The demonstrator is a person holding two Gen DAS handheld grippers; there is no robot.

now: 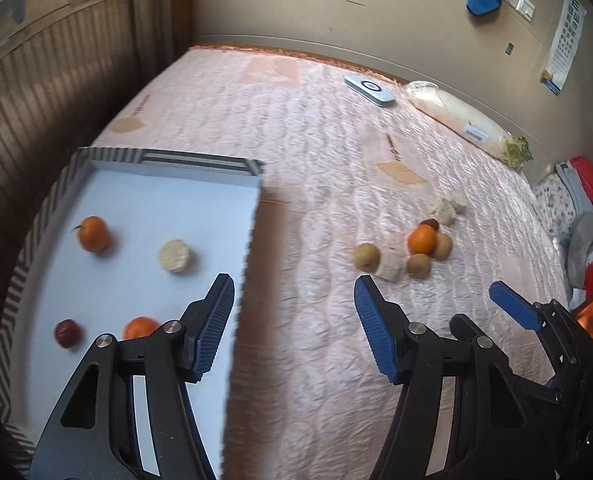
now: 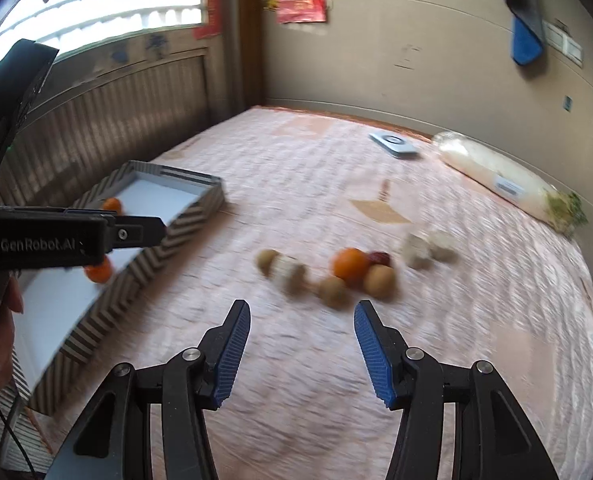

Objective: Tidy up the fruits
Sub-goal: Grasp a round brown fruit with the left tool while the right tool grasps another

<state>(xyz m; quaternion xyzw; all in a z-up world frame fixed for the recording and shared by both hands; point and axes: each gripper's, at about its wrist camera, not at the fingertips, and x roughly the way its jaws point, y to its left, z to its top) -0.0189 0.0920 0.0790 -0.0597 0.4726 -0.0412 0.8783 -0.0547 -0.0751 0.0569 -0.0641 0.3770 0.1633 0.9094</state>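
Fruits lie clustered beyond the empty, parted right tool.

In the right wrist view the loose fruits on the bed are motion-blurred; the left gripper's body hides part of the tray; one orange sits half behind a finger.
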